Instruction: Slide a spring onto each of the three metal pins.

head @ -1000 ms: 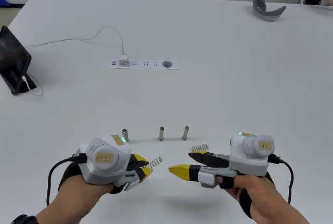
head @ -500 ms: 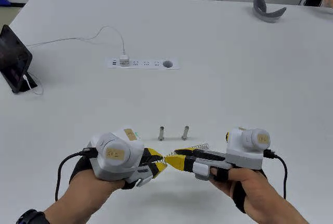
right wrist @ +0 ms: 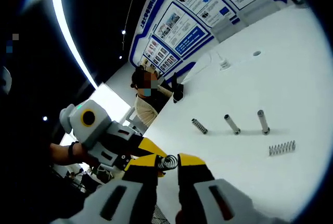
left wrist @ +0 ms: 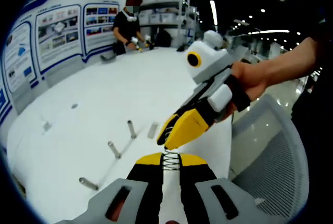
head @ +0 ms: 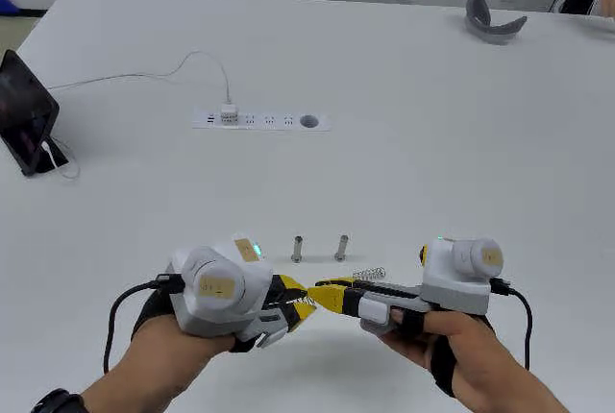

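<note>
A big white table (head: pixel 432 125) fills the room in front of the person. The left gripper (head: pixel 299 303) pinches a small spring (left wrist: pixel 170 160) tight, up off the table. The right gripper (head: pixel 325 296) meets it tip to tip, its jaws closed on the spring's other end. Just behind stand the metal pins (head: pixel 297 248). A second spring (head: pixel 369 274) lies near them.

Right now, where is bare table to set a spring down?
Bare: the wide stretch between the power strip and the pins, plus the table's right side. Crowded: near the loose spring, where left gripper and right gripper meet.
</note>
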Demonstrator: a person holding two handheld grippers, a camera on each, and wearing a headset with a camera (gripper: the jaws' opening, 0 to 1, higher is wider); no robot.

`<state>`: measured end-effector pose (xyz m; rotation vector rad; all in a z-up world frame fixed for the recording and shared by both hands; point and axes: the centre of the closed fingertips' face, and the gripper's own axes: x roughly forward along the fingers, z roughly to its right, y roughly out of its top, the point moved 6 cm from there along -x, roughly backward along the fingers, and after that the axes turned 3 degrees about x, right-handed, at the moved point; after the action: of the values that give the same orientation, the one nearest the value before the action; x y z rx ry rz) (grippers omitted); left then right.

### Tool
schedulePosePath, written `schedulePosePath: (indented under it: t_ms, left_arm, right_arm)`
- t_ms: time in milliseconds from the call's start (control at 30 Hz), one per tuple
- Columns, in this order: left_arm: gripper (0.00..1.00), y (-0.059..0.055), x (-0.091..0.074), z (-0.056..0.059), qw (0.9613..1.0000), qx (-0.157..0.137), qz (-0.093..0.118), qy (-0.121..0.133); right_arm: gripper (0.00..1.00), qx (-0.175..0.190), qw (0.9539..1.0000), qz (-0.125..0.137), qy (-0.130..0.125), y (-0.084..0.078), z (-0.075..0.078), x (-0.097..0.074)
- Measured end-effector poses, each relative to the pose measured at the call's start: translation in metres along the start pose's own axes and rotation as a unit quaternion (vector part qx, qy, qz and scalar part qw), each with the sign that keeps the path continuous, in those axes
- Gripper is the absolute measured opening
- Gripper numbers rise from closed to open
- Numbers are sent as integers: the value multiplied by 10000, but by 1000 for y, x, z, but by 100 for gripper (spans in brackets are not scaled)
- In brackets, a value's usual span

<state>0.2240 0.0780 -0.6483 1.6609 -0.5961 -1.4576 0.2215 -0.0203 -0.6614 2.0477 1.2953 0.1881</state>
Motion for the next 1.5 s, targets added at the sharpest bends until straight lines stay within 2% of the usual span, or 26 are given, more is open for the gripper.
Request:
schedulePosePath:
  t_ms: [333, 467, 633, 767, 867, 933, 1067, 1167, 1233, 1333, 1500]
  left_arm:
    - [10, 3, 0, -2, 10000, 42, 28, -45]
    - [10, 5, 1, -4, 9999, 37, 66, -65]
    - [10, 13, 2, -8, 9998, 23, 184, -124]
    - [10, 19, 3, -9, 9994, 30, 291, -189]
    - [10, 25, 6, -9, 9990, 60, 369, -238]
    - [10, 30, 6, -9, 9986, 63, 445, -262]
    - [10, 39, 5, -13, 9976, 29, 621, -297]
    - [10, 44, 3, -14, 9969, 23, 722, -310]
    - [10, 46, 1, -15, 9964, 19, 782, -337]
    - [10, 47, -1, -14, 9960, 70, 815, -356]
    - [10, 47, -5, -11, 9957, 122, 831, -393]
  right_arm:
    - [13, 114, 9998, 84, 161, 5, -6, -2]
    - [12, 60, 9999, 62, 136, 9, -5, -2]
    - [12, -242, 9997, -20, 98, 21, -10, -4]
    - [12, -780, 9962, -383, 18, 31, -15, -7]
    - [12, -1244, 9896, -723, -60, 40, -20, -8]
    - [12, -1403, 9866, -837, -18, 45, -23, -8]
    - [12, -1850, 9751, -1222, -2, 58, -30, -7]
    - [12, -2162, 9649, -1493, 34, 65, -36, -6]
    - [13, -2372, 9561, -1718, 64, 67, -40, -5]
    - [12, -2714, 9393, -2097, 77, 69, -43, -4]
    - [12, -3044, 9193, -2488, 164, 67, -49, -1]
